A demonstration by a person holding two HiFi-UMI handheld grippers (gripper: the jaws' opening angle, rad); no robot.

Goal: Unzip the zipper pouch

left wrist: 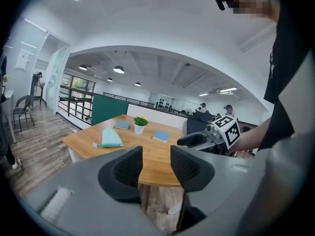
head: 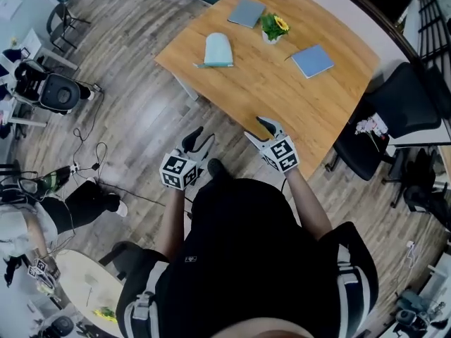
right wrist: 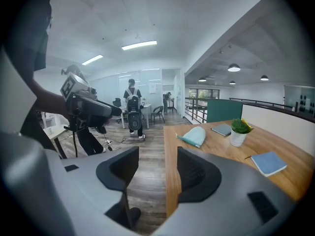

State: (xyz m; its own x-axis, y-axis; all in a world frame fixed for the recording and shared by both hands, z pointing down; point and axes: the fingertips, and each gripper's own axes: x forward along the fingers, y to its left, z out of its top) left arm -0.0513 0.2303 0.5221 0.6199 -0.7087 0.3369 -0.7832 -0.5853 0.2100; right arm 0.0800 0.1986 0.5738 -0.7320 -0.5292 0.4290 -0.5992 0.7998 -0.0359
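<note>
A pale teal zipper pouch (head: 217,49) lies flat near the left corner of the wooden table (head: 268,90); it also shows in the left gripper view (left wrist: 109,137) and the right gripper view (right wrist: 196,135). My left gripper (head: 201,141) hangs over the floor short of the table's near edge, open and empty (left wrist: 156,162). My right gripper (head: 259,131) hovers at that near edge, open too, with nothing between its jaws (right wrist: 157,168). Both are well short of the pouch.
On the table stand a small potted plant (head: 273,27), a blue notebook (head: 313,60) and a grey-blue one (head: 246,13). A black office chair (head: 394,111) sits at the table's right. Cables and a person (head: 42,217) occupy the floor at left.
</note>
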